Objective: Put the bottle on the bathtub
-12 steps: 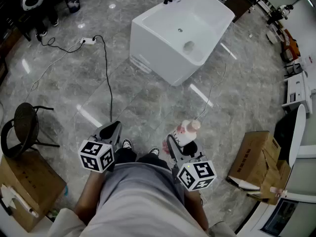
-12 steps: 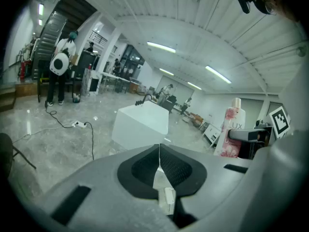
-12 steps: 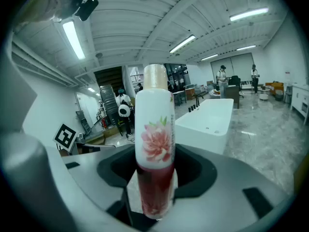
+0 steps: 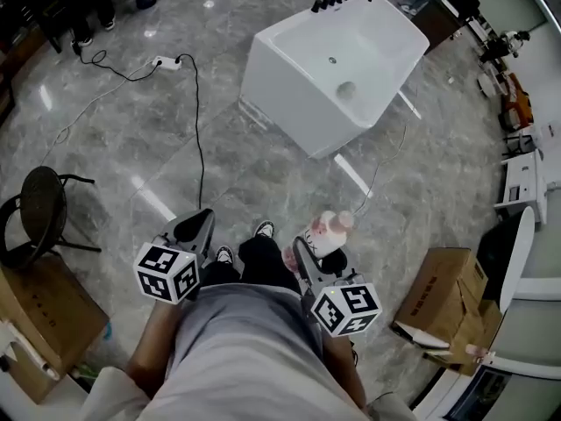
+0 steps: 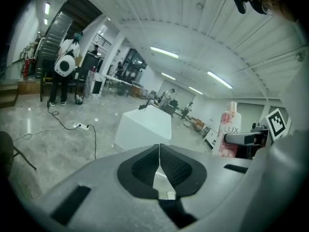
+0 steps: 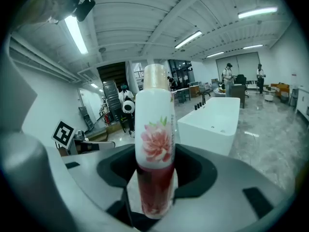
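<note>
Upright pink-flowered bottle [image 6: 154, 144], well apart from white bathtub [image 4: 280, 90]

A black cable [image 4: 196, 121] runs from a white power strip [image 4: 165, 61] across the grey stone floor [image 4: 263, 174]

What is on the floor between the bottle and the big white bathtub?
Between the bottle and the bathtub is mostly bare grey floor, crossed by one thin cable. The head view shows it.

An open workshop hall: bathtub [image 4: 289, 103] on marble floor [image 4: 263, 182], cardboard boxes [image 4: 438, 296], ceiling strip lights [image 6: 188, 39].
</note>
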`<state>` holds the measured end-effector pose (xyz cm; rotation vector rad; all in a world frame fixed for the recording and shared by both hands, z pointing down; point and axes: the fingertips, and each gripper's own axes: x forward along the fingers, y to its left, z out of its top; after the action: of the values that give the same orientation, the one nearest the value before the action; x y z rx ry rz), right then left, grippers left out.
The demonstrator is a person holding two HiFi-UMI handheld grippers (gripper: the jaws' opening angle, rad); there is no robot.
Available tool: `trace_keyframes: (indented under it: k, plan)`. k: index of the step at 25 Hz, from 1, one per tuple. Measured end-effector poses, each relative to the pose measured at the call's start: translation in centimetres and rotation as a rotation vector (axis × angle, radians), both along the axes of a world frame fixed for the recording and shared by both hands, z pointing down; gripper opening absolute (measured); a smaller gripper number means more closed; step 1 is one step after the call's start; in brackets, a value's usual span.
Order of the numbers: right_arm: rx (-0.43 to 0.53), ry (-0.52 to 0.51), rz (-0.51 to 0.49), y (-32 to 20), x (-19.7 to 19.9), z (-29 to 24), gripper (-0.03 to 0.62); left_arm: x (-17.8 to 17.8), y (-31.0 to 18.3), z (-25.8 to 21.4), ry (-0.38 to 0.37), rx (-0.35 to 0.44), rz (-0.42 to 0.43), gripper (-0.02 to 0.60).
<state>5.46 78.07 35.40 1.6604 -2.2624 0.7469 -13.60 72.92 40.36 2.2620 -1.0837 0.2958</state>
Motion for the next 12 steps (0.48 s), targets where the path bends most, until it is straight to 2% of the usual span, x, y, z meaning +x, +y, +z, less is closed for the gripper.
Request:
trace_keyframes:
  k: [7,12]
  plan:
    - [-0.008,-0.034,-0.032,-5.4,0.2,0.4,0.219,-0.4,-3.8,-0.5,0.0,0.013,-0.035,0.009]
    - [-0.017,-0.052,-0.067,-11.2,0.9,1.4,0.219,0.1,-8.5,-0.1,-0.014,0.005,-0.083,0.009]
